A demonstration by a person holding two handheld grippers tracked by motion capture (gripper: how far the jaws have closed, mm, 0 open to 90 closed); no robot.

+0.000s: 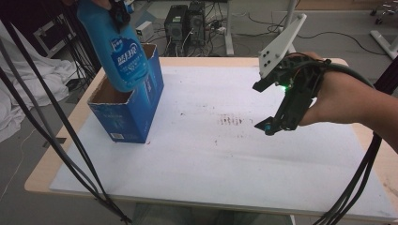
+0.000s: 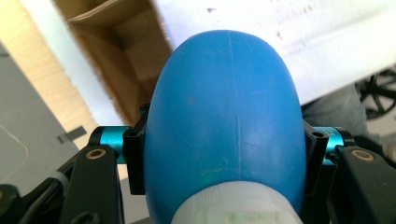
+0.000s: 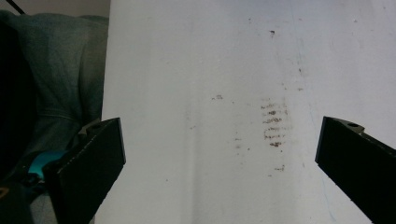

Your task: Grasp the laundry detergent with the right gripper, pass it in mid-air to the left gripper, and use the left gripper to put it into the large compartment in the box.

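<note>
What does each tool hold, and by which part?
Left tool grips the blue bottle near its white cap. Right tool holds nothing.

Evenly lit, soft overhead light; faint shadows, mild glare, slight softness close up between the jaws.

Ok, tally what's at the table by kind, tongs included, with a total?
Blue bottle: 1
Blue carton box: 1
White mat: 1
Tongs: 2, left tongs shut on the bottle, right tongs open
Total: 5
</note>
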